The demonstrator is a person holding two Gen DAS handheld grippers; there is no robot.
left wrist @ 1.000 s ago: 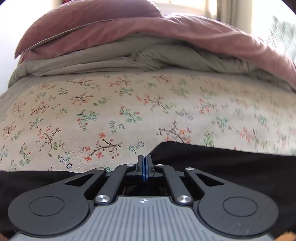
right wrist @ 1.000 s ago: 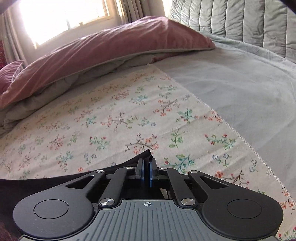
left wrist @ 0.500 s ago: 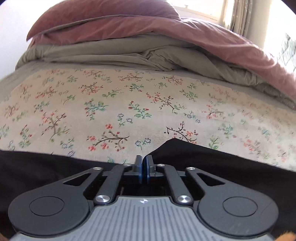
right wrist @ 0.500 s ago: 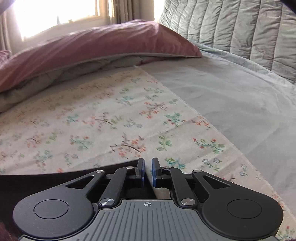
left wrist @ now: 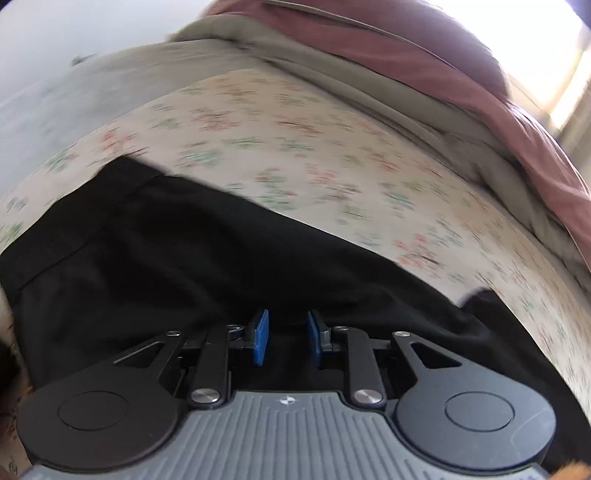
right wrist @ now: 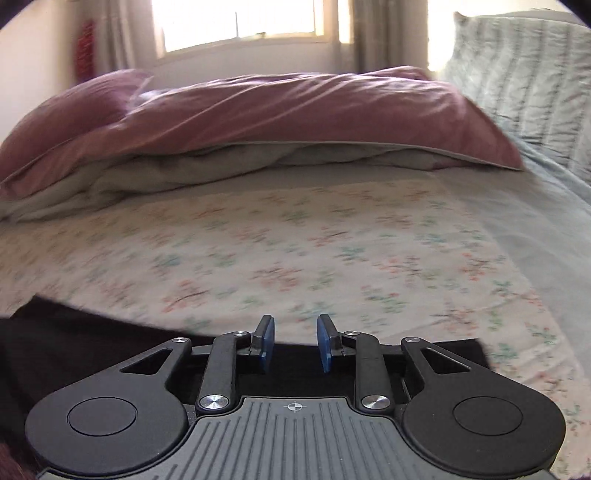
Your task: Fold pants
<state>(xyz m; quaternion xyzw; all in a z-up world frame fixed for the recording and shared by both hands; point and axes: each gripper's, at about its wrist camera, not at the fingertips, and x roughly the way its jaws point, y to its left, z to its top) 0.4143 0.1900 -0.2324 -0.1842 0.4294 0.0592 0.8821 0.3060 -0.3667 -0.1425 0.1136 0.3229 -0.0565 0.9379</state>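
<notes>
Black pants point(left wrist: 207, 266) lie flat on the floral sheet point(left wrist: 295, 147) of the bed, spread wide across the near part of the left wrist view. One end shows a seam or band at the far left corner. In the right wrist view the pants point(right wrist: 85, 343) reach under the tool and end in a squared edge at the right.

Left gripper point(left wrist: 284, 338): jaws spread, blue pads clear of the cloth, nothing between them. It hangs just above the dark fabric. Right gripper point(right wrist: 293, 341): jaws spread too, empty, over the far edge of the pants.

We judge one fold laid down and let go: the cloth looks doubled, with a straight far edge. Both views are motion-blurred, so we cannot count the layers for sure.

Left to do, as we read it: at least one more fold crosswise to make a compact stack, then a smoothing. A small dark bit at the right of the left view may be a stray corner.

Beyond: a pink duvet point(right wrist: 295, 114) heaped over grey bedding, and a window point(right wrist: 240, 22).
</notes>
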